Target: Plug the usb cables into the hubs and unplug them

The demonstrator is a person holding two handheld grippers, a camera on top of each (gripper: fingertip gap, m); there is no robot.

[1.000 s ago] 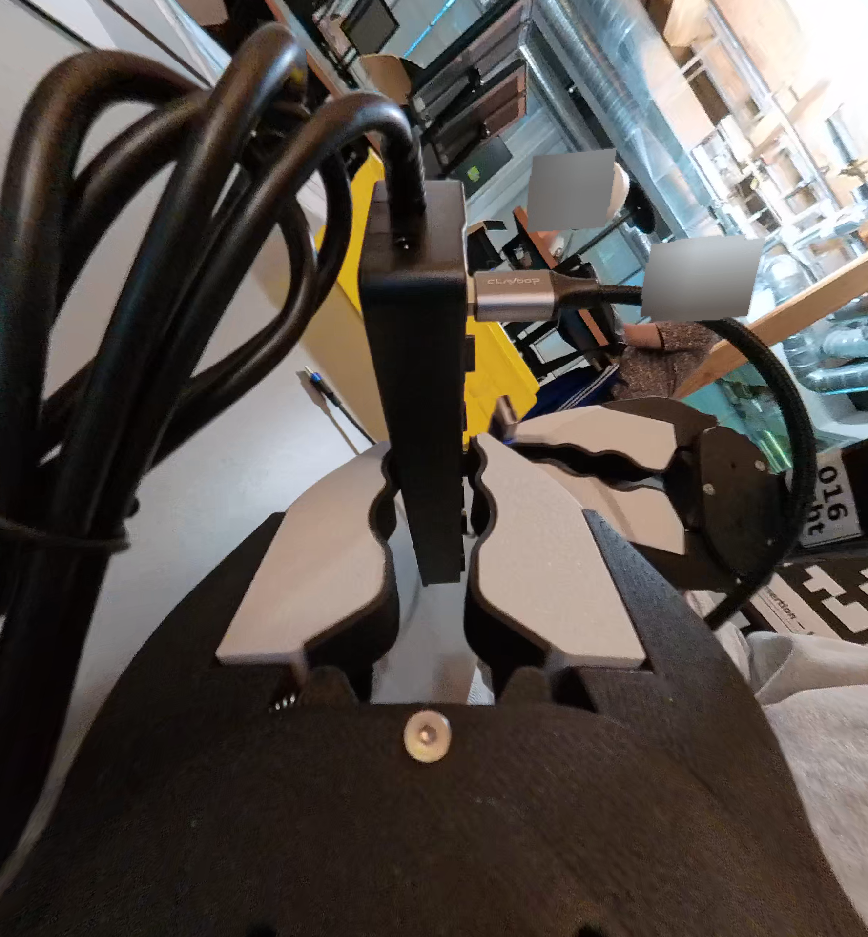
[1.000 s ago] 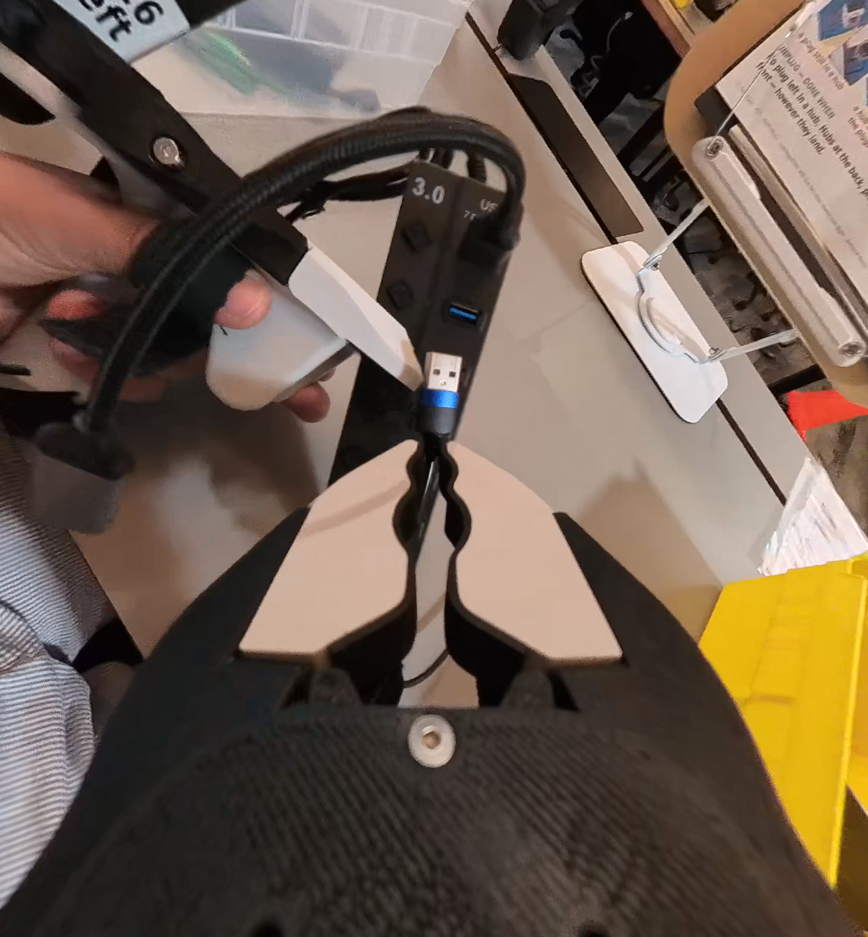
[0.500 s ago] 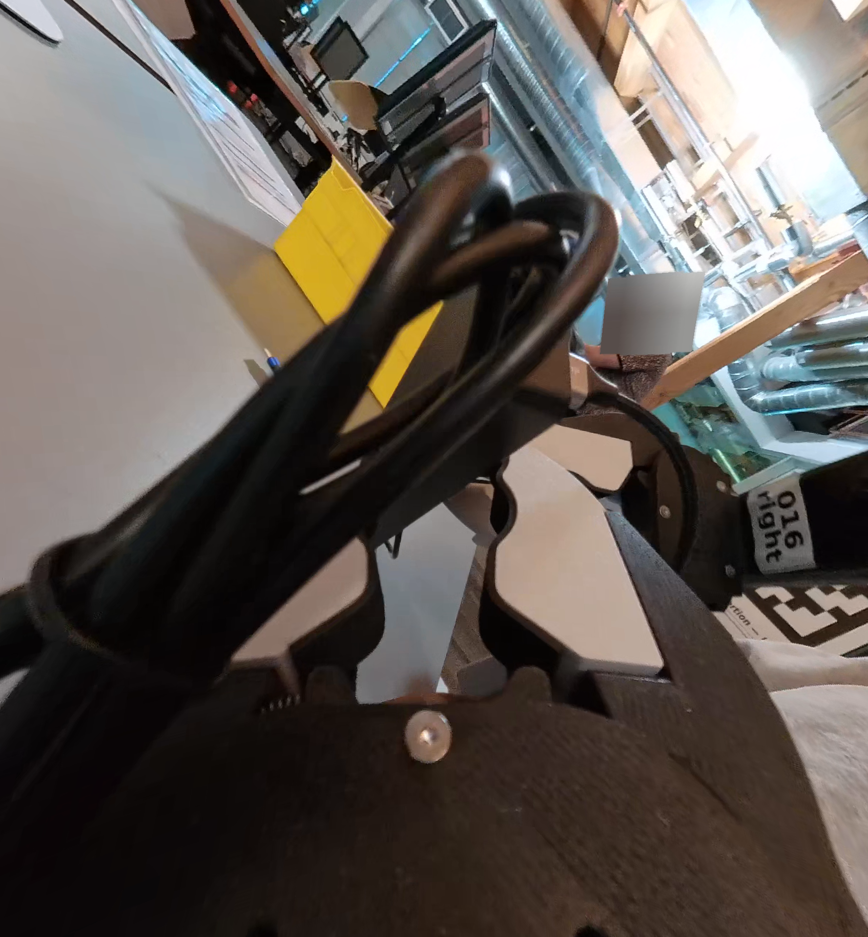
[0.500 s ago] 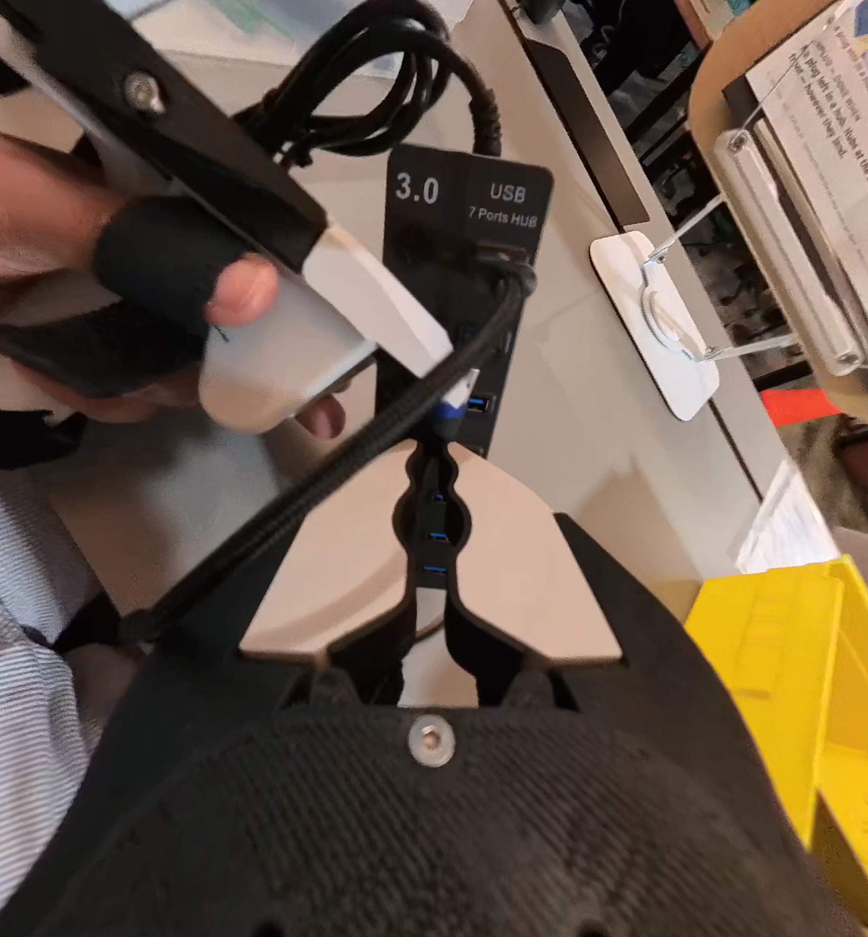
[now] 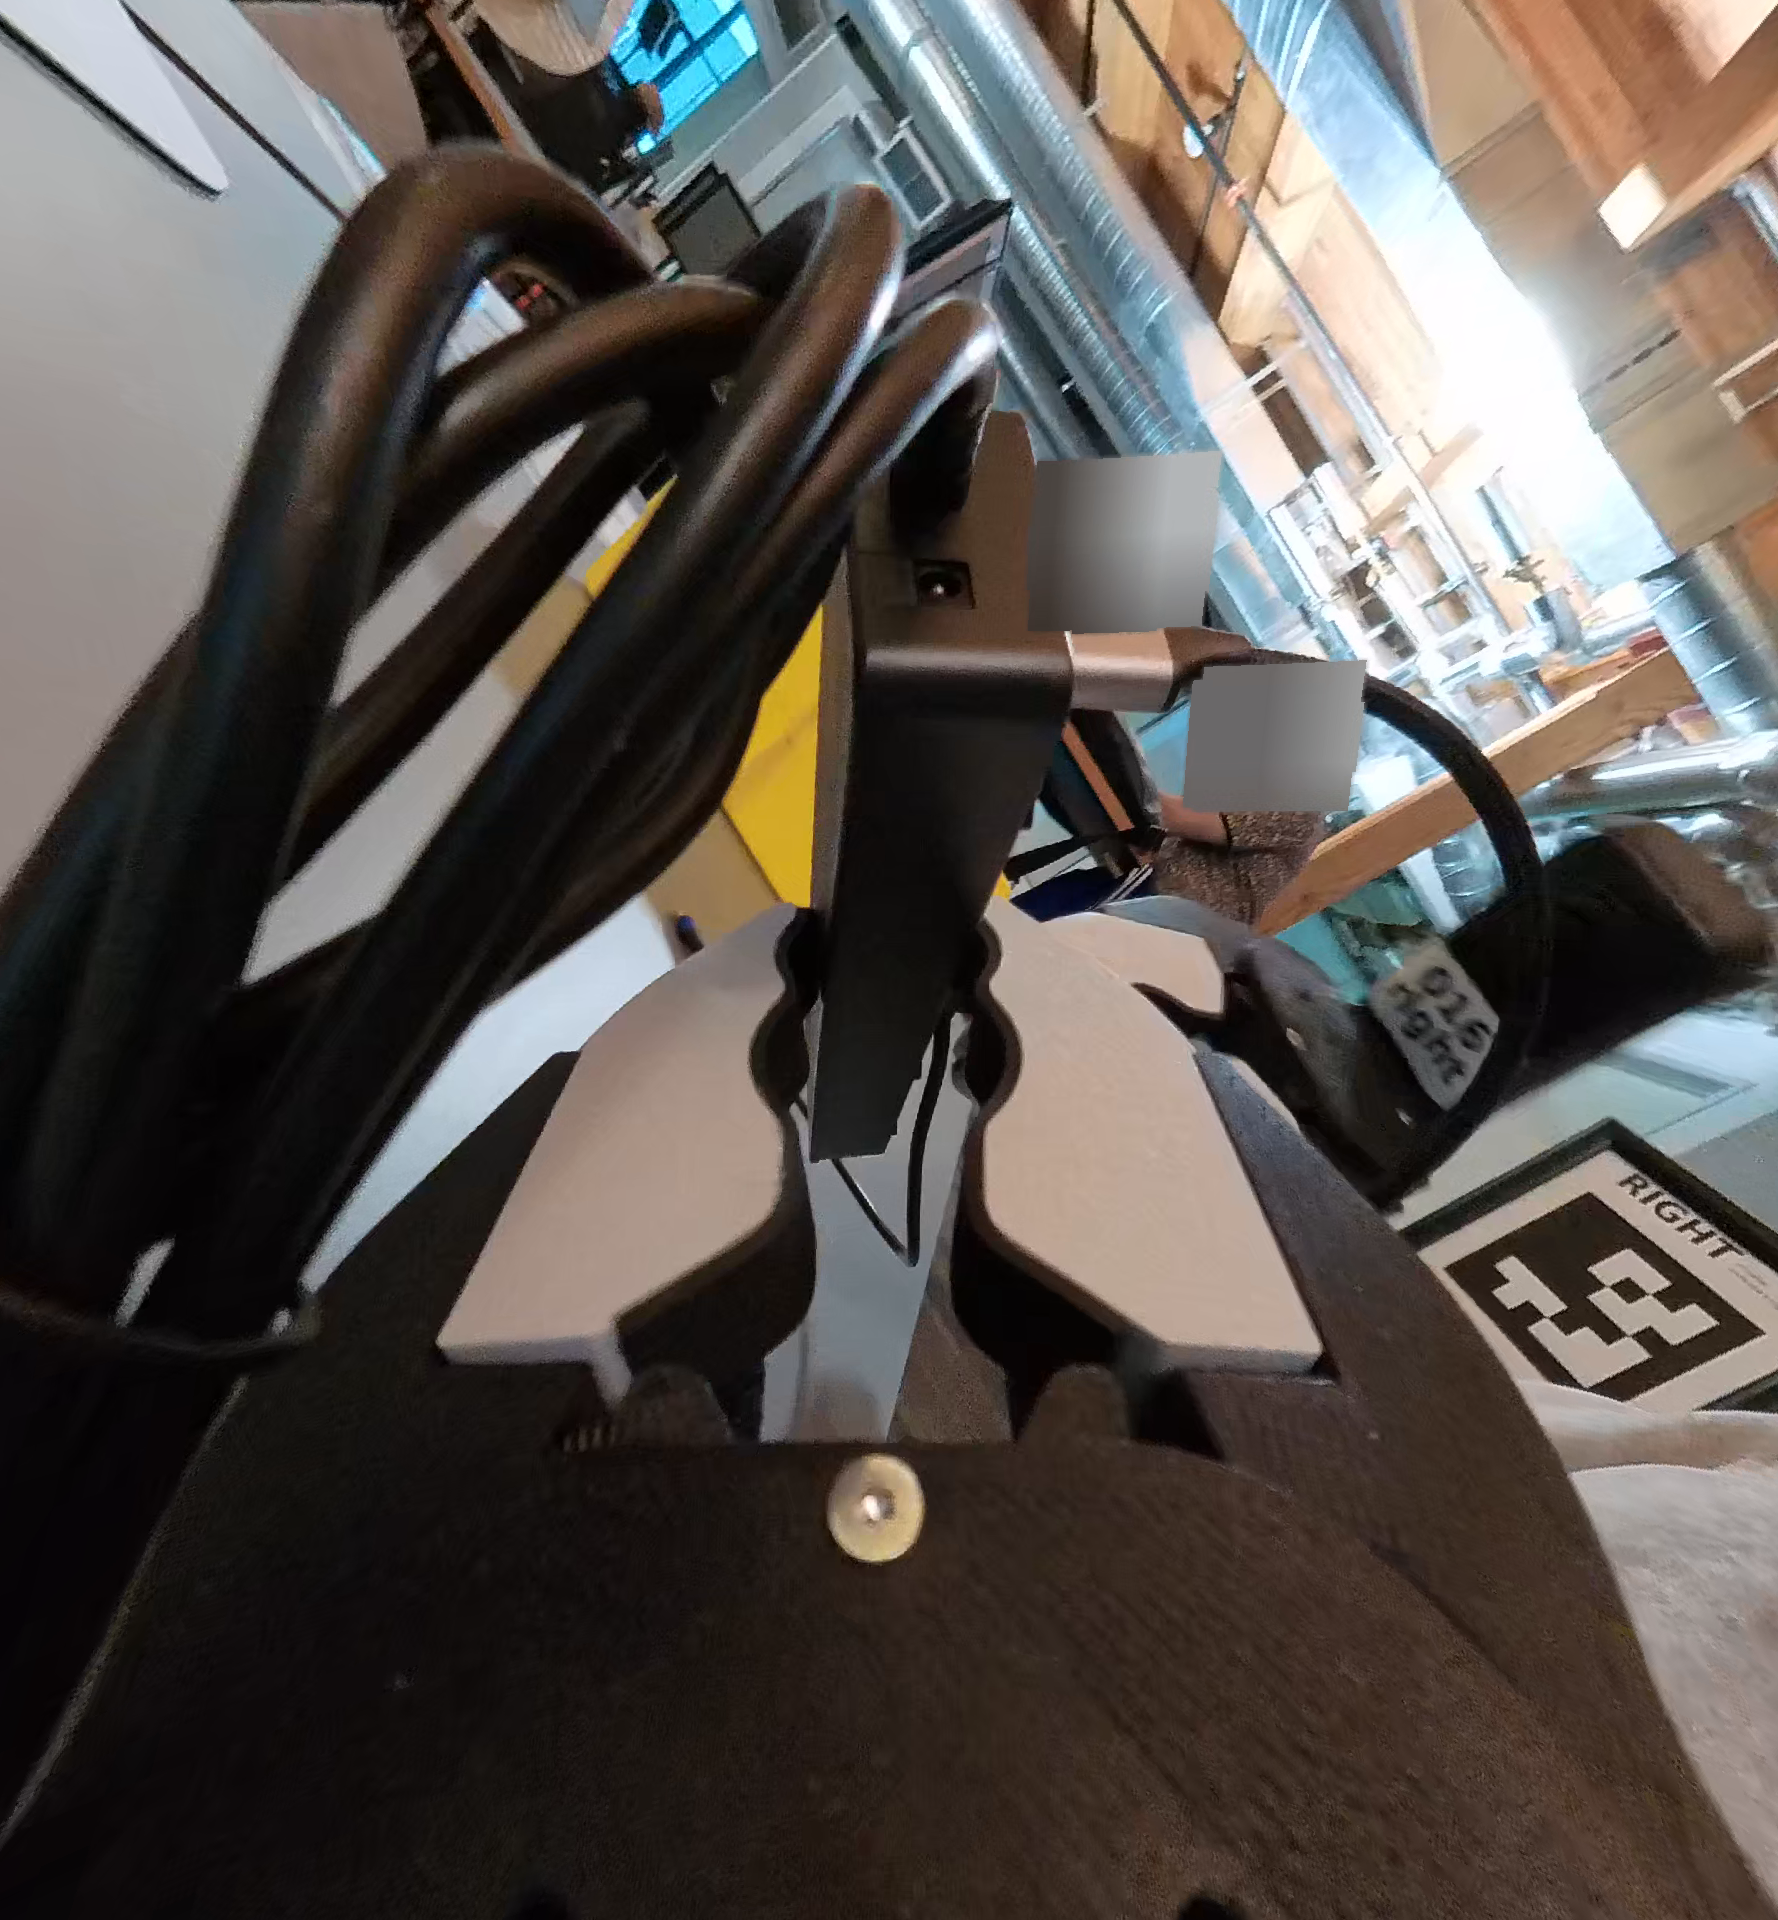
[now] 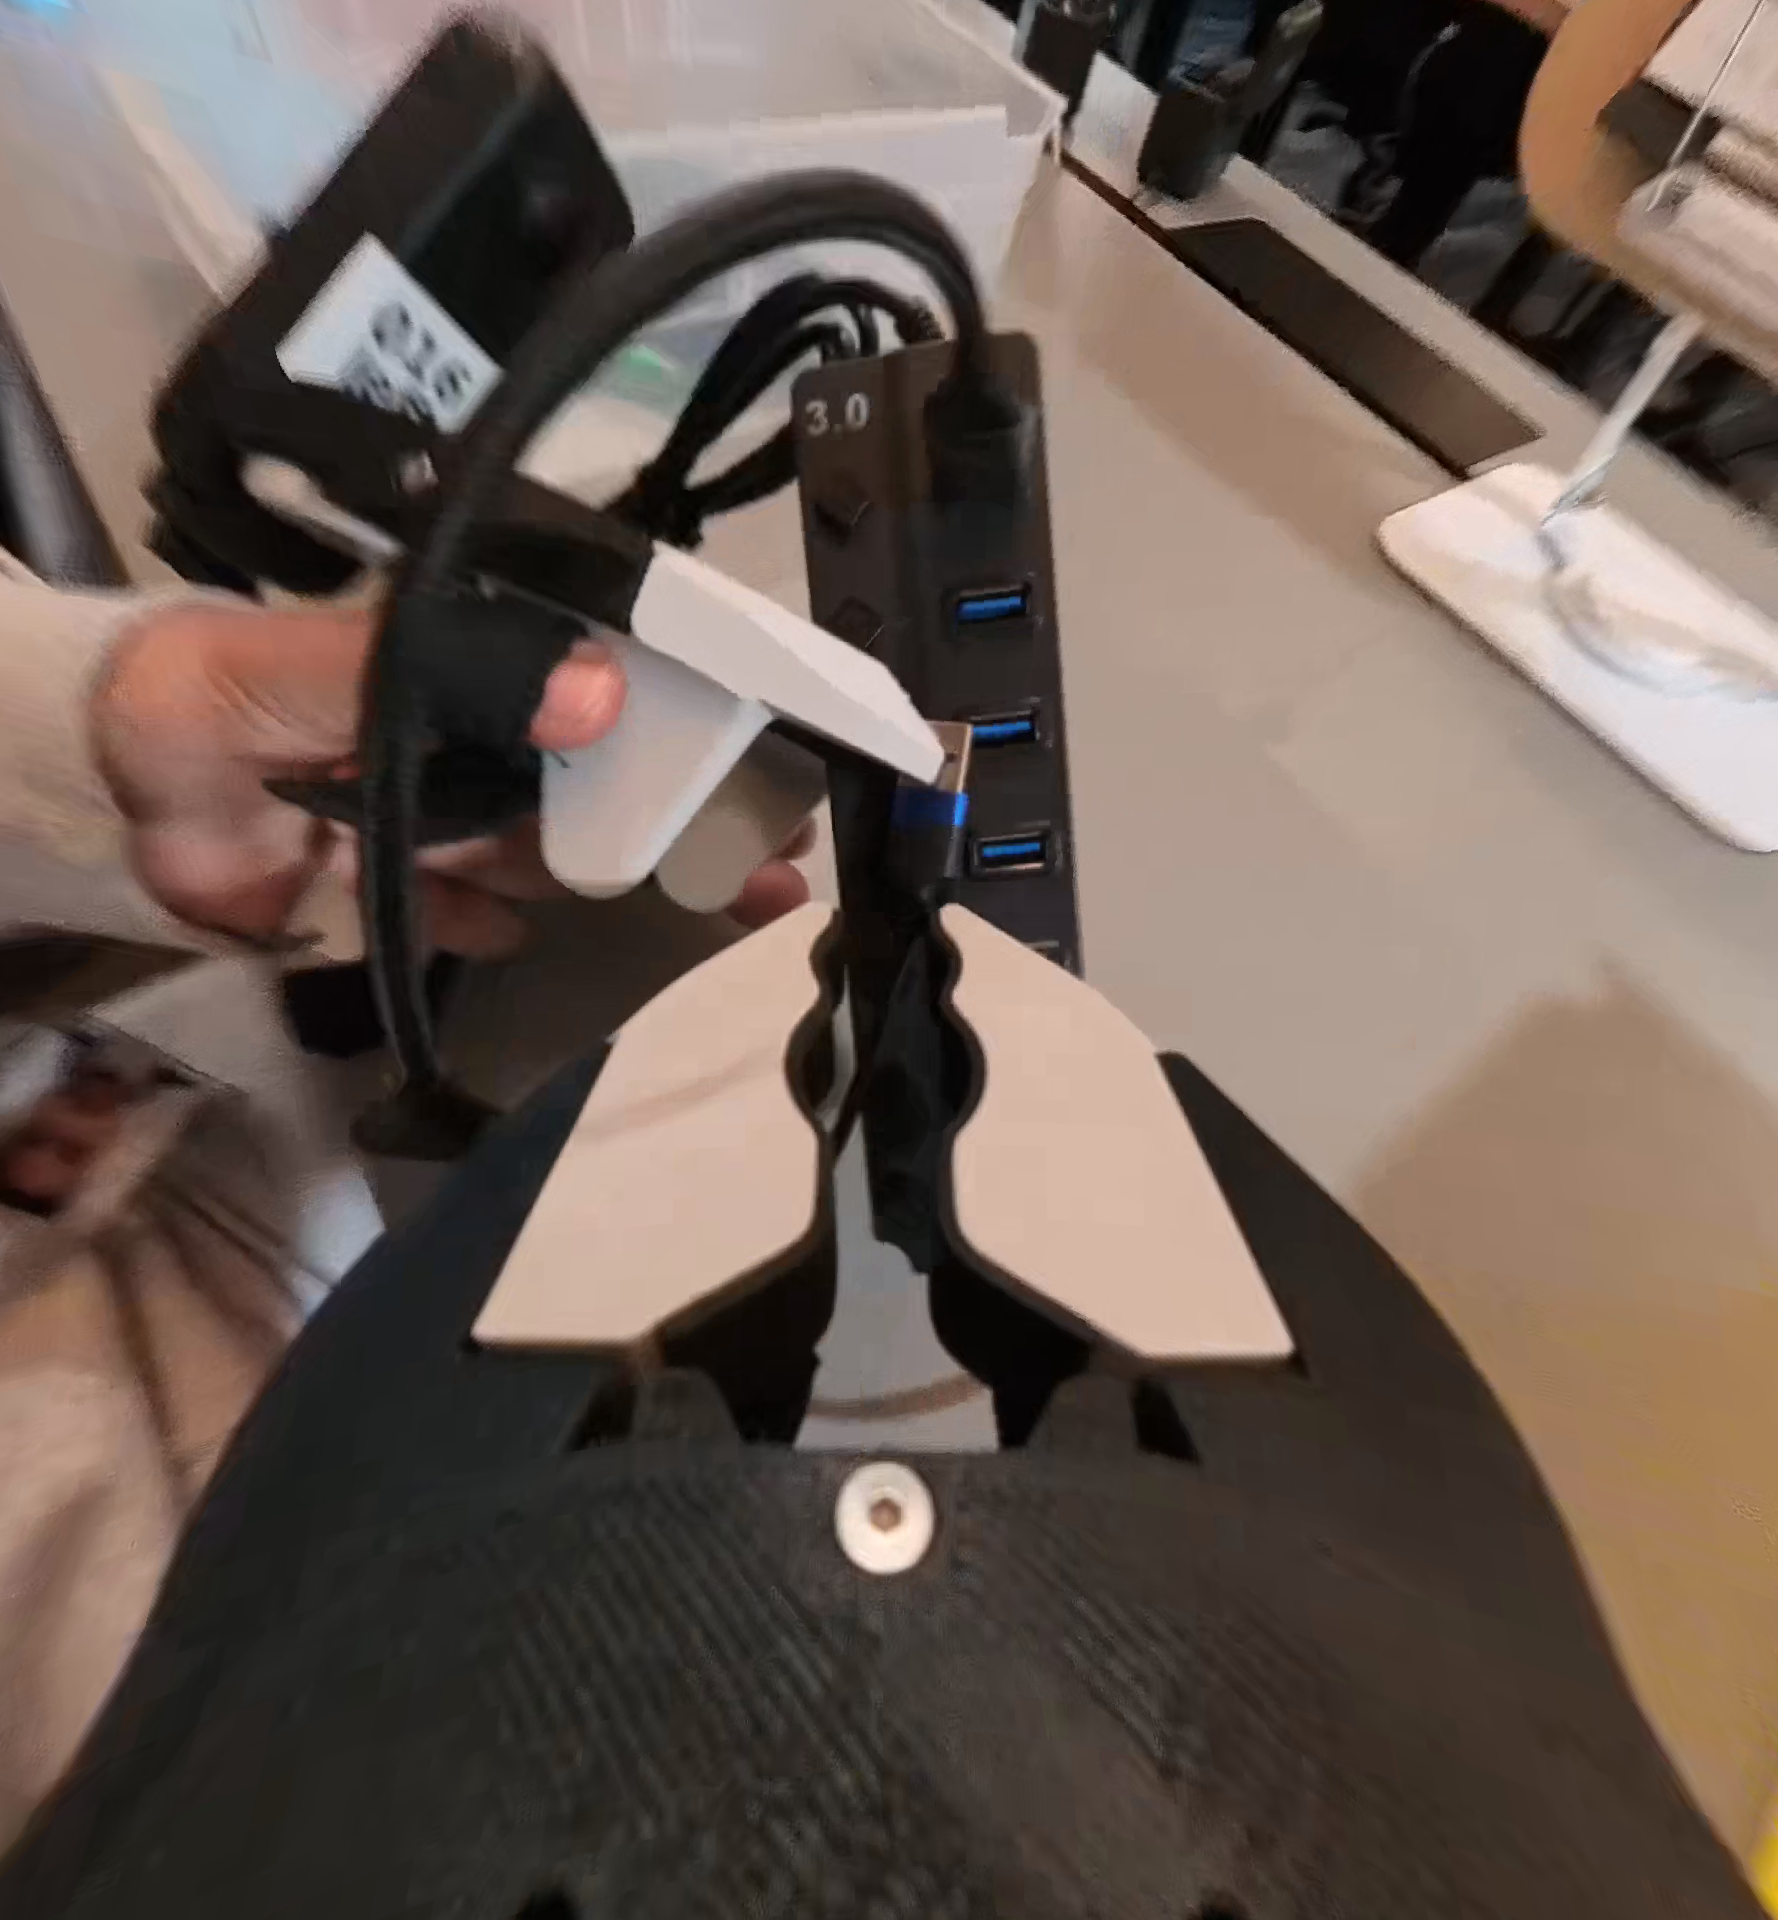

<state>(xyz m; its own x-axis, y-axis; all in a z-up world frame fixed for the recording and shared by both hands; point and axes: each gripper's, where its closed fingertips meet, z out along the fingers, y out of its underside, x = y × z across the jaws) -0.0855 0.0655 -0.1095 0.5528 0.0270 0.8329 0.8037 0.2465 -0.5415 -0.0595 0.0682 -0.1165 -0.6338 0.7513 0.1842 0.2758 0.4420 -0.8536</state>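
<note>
My left gripper [image 5: 890, 935] is shut on the lower end of a black USB hub [image 5: 926, 810], held upright and edge-on. A silver-shelled plug [image 5: 1124, 673] sits in the hub's top port, and its braided cable [image 5: 1487, 831] loops down to the right. The hub's own coiled black cable [image 5: 345, 727] hangs at the left. My right gripper [image 6: 887, 920] is shut on a black cable with a blue-ringed USB plug [image 6: 929, 821]. The plug's metal tip lies by the hub's [image 6: 864, 540] middle blue ports [image 6: 1004, 727], partly hidden by a left fingertip [image 6: 791, 675].
A person's hand [image 6: 272, 748] holds the left gripper. A white stand base [image 6: 1612, 665] rests on the beige table [image 6: 1332, 831] at the right. A yellow bin [image 5: 760, 790] stands behind the hub. The right wrist view is motion-blurred.
The hub swung sideways in the left gripper half a second ago and stands upright again. The right gripper's plug has moved up alongside the hub's middle ports.
</note>
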